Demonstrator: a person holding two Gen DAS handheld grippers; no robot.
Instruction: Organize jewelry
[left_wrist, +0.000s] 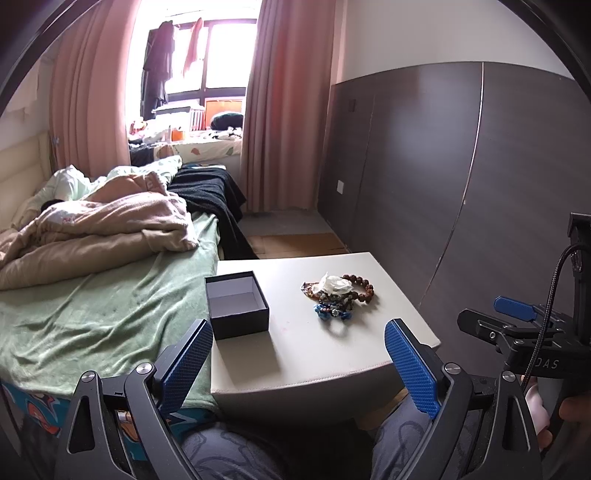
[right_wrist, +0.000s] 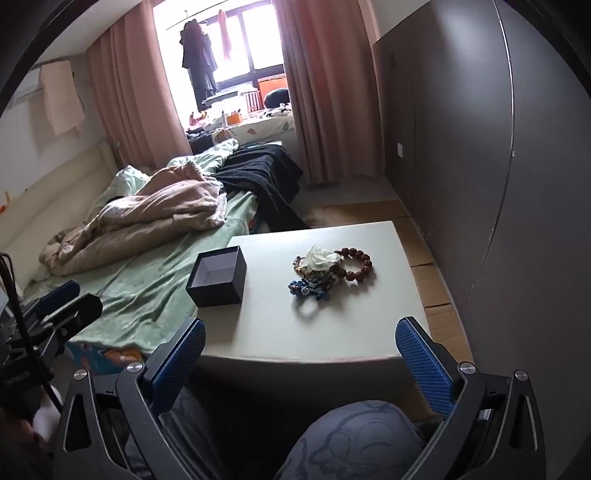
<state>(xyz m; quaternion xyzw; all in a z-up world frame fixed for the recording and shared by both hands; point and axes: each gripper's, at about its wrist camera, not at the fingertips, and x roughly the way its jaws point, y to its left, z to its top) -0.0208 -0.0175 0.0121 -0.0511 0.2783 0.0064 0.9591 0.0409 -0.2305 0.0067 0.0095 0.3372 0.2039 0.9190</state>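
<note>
Start of sorting: both hand-held grippers, left (left_wrist: 299, 363) and right (right_wrist: 301, 360), released and empty off counter (right_wrist: 332, 332) near edge; jewelry pile (right_wrist: 327, 273) mid-counter, open box (right_wrist: 218, 277) at left edge; next, reaching for one piece.

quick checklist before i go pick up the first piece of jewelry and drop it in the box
1. Left gripper open and empty: ok.
2. Right gripper open and empty: ok.
3. Black box lid off, inside looks empty: ok.
4. Box sits upright on the white table, apart from the jewelry: ok.
5. Pieces separate enough to lift one alone: not ok. The brown bead bracelet, white flower piece and blue beaded piece lie in one overlapping pile.
6. Whether any pieces are tangled together: cannot tell.
</note>
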